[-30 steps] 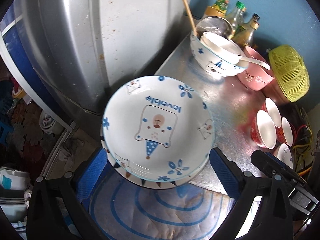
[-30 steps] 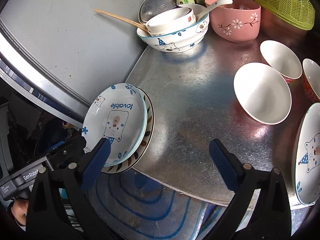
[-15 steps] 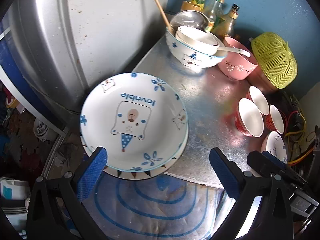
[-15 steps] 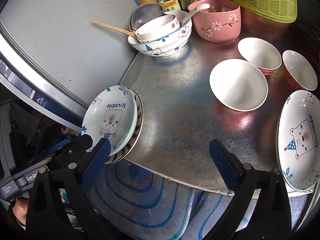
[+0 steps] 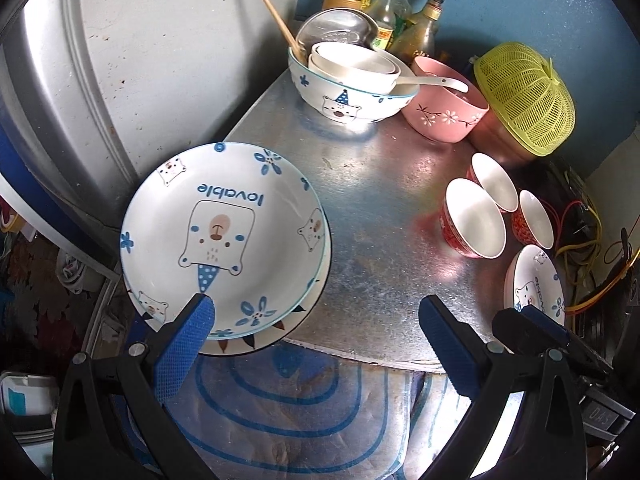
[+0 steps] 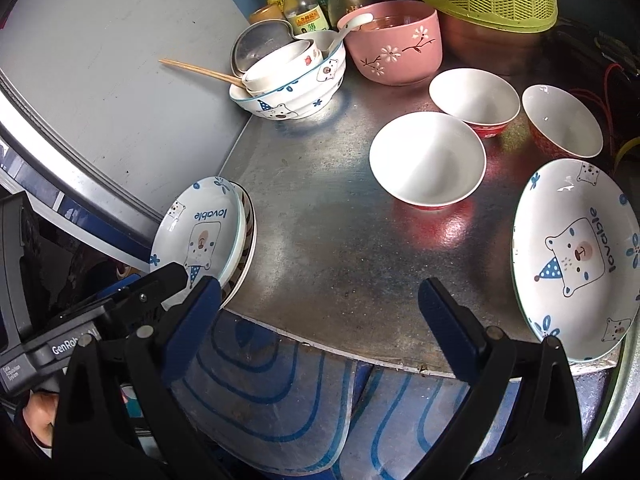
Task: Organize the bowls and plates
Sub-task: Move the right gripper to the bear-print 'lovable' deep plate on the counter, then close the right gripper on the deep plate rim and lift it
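Observation:
A white bear plate [image 5: 224, 240] printed "lovable" tops a short stack of plates [image 6: 204, 236] that overhangs the front-left corner of the metal table [image 5: 380, 216]. My left gripper [image 5: 316, 340] is open and holds nothing; its left finger [image 5: 186, 340] overlaps the stack's near rim, and contact is unclear. My right gripper [image 6: 320, 320] is open above the table's front edge. A second bear plate [image 6: 576, 256] lies at its right. Three red bowls [image 6: 428, 160] [image 6: 474, 98] [image 6: 562, 126] stand behind it.
At the back stand a large bear bowl [image 5: 348, 96] with smaller bowls and chopsticks inside, a pink flowered bowl [image 5: 444, 108] with a spoon, a yellow-green basket [image 5: 524, 100], a metal bowl and bottles [image 5: 384, 8]. A grey appliance wall [image 5: 140, 60] borders the left. Cables lie at the right.
Both grippers have drawn back from the table. The plate stack now sits smaller and to the left in the left wrist view. The second bear plate has come fully into the right wrist view.

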